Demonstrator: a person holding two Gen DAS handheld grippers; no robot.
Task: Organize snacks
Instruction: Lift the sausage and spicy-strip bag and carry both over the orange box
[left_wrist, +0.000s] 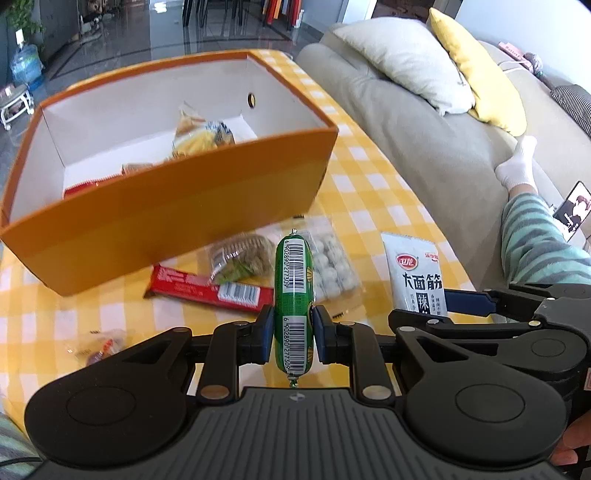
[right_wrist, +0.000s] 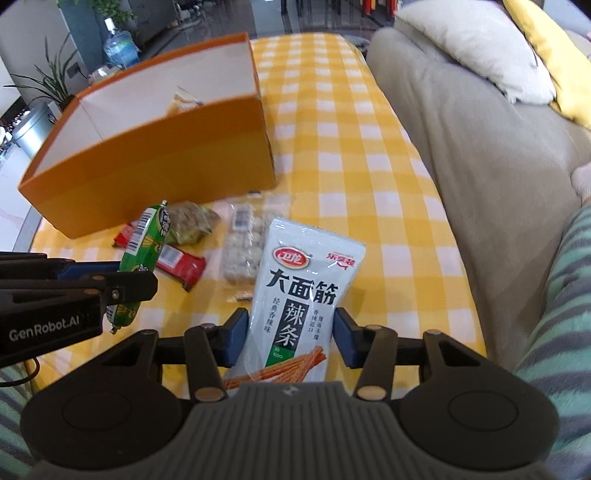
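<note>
The green sausage (left_wrist: 294, 295) stands on end between the fingers of the left gripper (left_wrist: 294, 332), which are nearly closed and clamp it around its middle, clear of the worktop (left_wrist: 369, 192). The white snack packet (right_wrist: 295, 302) sits upright between the fingers of the right gripper (right_wrist: 290, 336), which press its two edges at a half-open width. Just beyond the left fingers lie a red bar (left_wrist: 207, 290), a clear bag of green-brown bits (left_wrist: 242, 258) and a pack of pale balls (left_wrist: 328, 262) on the yellow checked cloth. Farther ahead stands the orange box (left_wrist: 166, 218), open-topped, with a few packets (left_wrist: 201, 134) inside. A small wrapped sweet (left_wrist: 99, 345) lies to the left of the left fingers. A sofa (left_wrist: 406, 122) with cushions runs along the right.
</note>
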